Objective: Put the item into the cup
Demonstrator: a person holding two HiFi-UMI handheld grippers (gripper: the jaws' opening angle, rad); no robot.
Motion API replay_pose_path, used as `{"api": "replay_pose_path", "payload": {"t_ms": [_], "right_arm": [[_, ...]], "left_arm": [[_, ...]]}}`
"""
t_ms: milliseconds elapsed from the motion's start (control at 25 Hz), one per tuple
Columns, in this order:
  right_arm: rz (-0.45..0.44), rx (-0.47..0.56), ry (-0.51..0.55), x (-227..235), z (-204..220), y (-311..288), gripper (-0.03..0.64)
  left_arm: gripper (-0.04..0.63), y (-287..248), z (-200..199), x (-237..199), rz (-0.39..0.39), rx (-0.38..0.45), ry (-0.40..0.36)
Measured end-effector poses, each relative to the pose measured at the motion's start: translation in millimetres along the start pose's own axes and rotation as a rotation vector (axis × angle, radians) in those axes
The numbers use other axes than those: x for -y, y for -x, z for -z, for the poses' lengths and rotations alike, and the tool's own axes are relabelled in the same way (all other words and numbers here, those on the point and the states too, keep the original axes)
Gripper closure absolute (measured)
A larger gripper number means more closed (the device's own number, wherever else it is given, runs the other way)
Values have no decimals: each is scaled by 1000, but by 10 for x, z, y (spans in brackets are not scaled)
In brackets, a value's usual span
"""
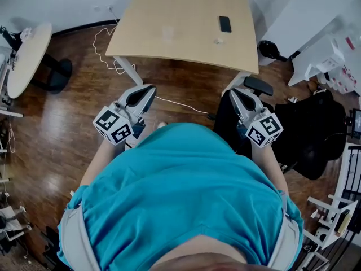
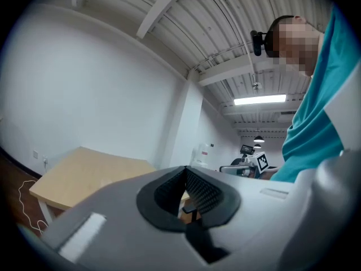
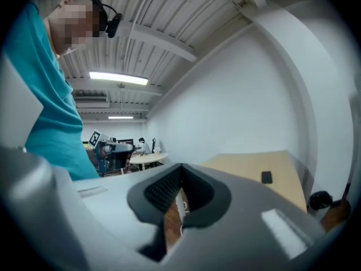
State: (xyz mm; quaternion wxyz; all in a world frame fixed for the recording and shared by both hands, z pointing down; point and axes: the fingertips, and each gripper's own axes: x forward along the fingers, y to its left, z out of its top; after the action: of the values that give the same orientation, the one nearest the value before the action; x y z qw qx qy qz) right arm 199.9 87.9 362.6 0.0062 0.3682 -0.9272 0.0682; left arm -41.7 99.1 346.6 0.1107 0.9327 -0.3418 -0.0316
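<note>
A small pale item (image 1: 219, 40) lies on the light wooden rectangular counter (image 1: 186, 49), toward its right side; it is too small to show shape or markings. Just beside it, farther back, rests a flat black rectangular slab (image 1: 225, 23). Well to the left on the same counter stands what looks like a clear cup (image 1: 167, 33), faint and blurred. The left gripper (image 1: 149, 88) and right gripper (image 1: 232, 92) are both held close to the person's teal shirt (image 1: 186, 191), short of the counter, each with its ribbed dark pads pressed together and nothing between them. Their white cubes (image 1: 114, 126) carry black square-patterned markers, not lettering.
</note>
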Motion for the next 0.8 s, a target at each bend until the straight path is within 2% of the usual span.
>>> {"api": "replay_pose_path", "payload": {"t_ms": [200,400,600,800], "right_arm": [[21,-13,-17,-96,-120,-742,614],[82,-48,-23,62,-230,-1366,614],[112,-148,-21,219,-80,-1573,603],[135,-196,-21,831,109,-1612,584]], "left_arm": [[591,99,-237,-847,28,-5,-4],[591,9,-400,-1519,95,-9,-1],[591,-187,-353,-1845,129,-20,32],[591,-598,-317,-1993,101,-47,27]]}}
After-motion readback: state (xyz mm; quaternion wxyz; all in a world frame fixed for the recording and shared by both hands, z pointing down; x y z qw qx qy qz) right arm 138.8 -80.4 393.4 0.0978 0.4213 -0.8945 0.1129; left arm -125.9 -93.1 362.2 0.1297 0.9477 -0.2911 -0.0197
